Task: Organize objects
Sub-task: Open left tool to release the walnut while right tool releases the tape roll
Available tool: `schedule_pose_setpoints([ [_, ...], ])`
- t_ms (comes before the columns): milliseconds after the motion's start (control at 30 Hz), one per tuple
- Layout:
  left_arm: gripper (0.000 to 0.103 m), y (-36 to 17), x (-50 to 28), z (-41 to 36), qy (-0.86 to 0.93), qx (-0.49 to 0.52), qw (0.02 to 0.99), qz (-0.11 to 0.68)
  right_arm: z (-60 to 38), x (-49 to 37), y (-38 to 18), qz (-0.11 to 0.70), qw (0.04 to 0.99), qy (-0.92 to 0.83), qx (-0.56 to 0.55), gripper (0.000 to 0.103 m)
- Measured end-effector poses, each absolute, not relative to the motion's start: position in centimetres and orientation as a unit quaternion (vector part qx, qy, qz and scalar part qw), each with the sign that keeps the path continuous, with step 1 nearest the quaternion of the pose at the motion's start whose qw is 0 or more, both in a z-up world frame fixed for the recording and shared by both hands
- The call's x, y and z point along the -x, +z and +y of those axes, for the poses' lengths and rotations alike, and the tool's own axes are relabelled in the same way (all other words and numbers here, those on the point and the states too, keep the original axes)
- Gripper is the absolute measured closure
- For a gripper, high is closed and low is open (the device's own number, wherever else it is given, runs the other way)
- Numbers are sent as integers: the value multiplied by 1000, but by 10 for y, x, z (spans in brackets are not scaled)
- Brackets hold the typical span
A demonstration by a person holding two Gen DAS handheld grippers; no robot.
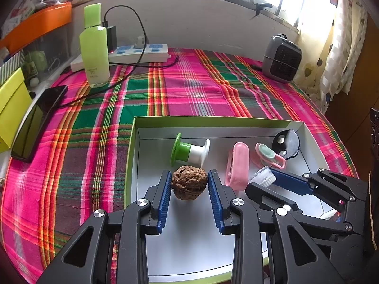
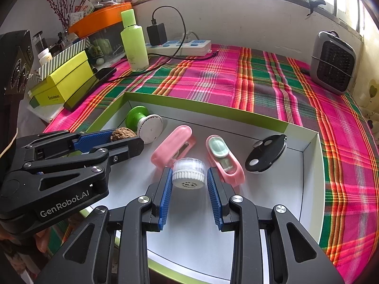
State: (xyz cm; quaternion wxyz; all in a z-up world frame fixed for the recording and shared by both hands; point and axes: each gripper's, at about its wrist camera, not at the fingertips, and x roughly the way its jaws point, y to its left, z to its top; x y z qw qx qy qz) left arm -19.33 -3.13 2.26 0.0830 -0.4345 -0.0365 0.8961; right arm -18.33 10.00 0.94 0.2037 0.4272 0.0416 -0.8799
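Observation:
A shallow white tray with a green rim (image 1: pixel 132 146) (image 2: pixel 305 151) lies on the plaid cloth. My left gripper (image 1: pixel 189 179) is shut on a brown walnut (image 1: pixel 189 185), held low over the tray's left part; the walnut also shows in the right wrist view (image 2: pixel 123 134). My right gripper (image 2: pixel 188 174) is shut on a small clear jar with a white ribbed cap (image 2: pixel 188 172), low over the tray's middle; the jar also shows in the left wrist view (image 1: pixel 261 176). In the tray lie a green-and-white spool (image 1: pixel 189 150) (image 2: pixel 144 123), a pink stapler (image 1: pixel 238 165) (image 2: pixel 171 145), a pink-and-mint clip (image 1: pixel 270 155) (image 2: pixel 225 157) and a black round disc (image 1: pixel 286 144) (image 2: pixel 265 153).
A green bottle (image 1: pixel 93 47) (image 2: pixel 133 40), a power strip with a charger (image 1: pixel 139 52) (image 2: pixel 180 45) and a dark phone (image 1: pixel 38 123) stand at the back left. A grey heater (image 1: pixel 281 58) (image 2: pixel 334 62) is at the back right. Yellow boxes (image 2: pixel 64 80) sit at the left.

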Motion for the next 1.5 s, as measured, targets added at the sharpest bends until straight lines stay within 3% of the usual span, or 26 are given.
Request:
schedule_pose_setpoints([
  [800,64,28,188,-35,898,431,82,-44,102,177,15,42,200,-885,-419,71],
  [933,64,32,184,-36,900,427,78,-44,103,173,18,38,200,-886,-417,64],
  [1500,63,47,151,-36,909,407,72,-43,111,149,30,23,192,-896,-401,64],
])
